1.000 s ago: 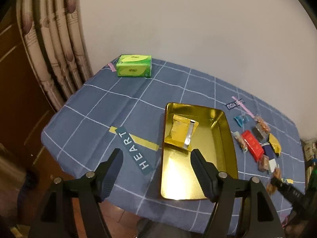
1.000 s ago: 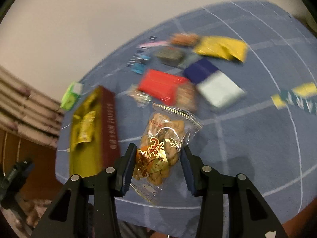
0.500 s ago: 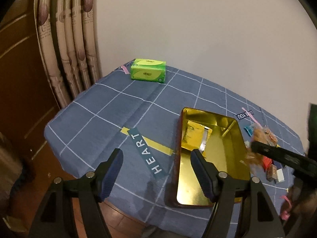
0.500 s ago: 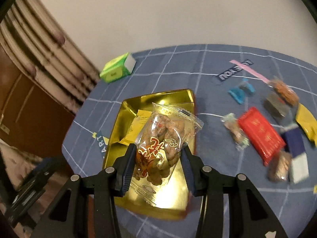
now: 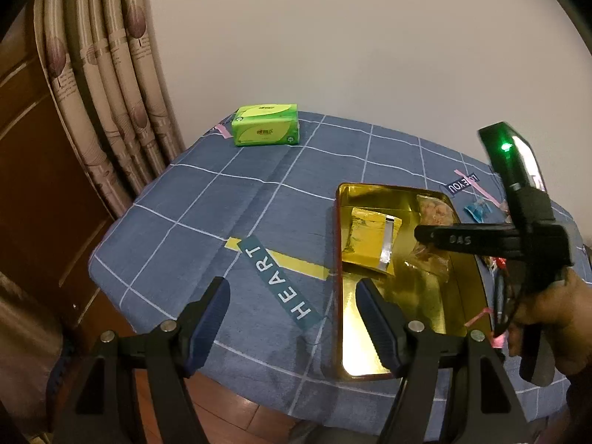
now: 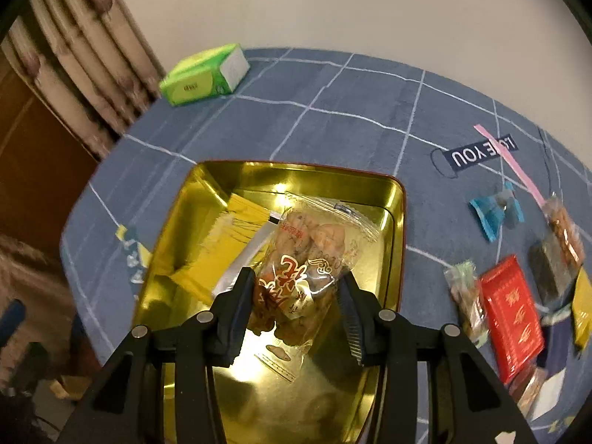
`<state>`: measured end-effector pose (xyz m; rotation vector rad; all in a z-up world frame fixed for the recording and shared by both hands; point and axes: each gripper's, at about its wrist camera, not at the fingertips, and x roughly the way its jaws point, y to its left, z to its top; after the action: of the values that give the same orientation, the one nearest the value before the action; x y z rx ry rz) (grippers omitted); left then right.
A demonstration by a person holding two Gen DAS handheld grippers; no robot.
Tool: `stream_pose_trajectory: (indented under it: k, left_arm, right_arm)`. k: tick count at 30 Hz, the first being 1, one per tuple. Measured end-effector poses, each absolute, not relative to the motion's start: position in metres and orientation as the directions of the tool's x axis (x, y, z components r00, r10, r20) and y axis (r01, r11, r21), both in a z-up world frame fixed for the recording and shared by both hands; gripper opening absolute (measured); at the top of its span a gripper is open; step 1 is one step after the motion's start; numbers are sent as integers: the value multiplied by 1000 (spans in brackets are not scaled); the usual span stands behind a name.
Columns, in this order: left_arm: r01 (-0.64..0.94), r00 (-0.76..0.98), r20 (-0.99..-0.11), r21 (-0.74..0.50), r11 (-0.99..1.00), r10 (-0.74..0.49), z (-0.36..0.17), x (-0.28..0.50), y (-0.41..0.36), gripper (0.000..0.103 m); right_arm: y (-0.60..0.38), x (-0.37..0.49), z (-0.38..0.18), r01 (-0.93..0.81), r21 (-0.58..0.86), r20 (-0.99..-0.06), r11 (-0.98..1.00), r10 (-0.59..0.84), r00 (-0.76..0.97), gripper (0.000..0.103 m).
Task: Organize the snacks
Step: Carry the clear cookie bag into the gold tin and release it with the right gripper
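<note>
R fingers (image 6: 296, 296) clamp snack bag (image 6: 303, 270) over gold tin (image 6: 396, 199); L fingers (image 5: 292, 318) apart, empty

Looks like a home, prob. a living or dining rm: desk (image 5: 222, 199) under a blue grid-check cloth w/ "HEART" and "LOVE YOU" patches, pleated patterned curtain (image 5: 111, 85) beside a brown wood door (image 5: 40, 199), plain pale wall (image 5: 333, 37), green tissue pack (image 5: 265, 130), dim warm light.
</note>
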<state>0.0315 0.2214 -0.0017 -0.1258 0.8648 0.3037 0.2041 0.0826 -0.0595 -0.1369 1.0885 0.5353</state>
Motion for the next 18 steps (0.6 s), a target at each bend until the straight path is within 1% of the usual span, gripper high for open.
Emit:
stream_pose_trajectory:
  k: [4,11,14,16,18]
  left_arm:
    - [-314,607,-768,6,949,206,-2,33,223,72]
    - [-296,606,-769,22,955,206,-3,34,219,72]
    - [-293,606,-769,24,956,205,-4,34,219,72]
    - [-293,601,-772,27,956,206,-5,34,219,72]
    - [-295,599,-773,28,955,208,-5,35,220,72]
  right_arm:
    - [90,208,-66,-489,112,-881,865,314,353,42]
    - [94,214,-74,-473,118,-885,873,308,349,44]
    - [94,215,-71,-470,106,-876,876,306,373,45]
    - [93,215,-66,-468,109,-864,877,317,391,50]
    - [91,213,-59,-464,113,-850,878,327,413,50]
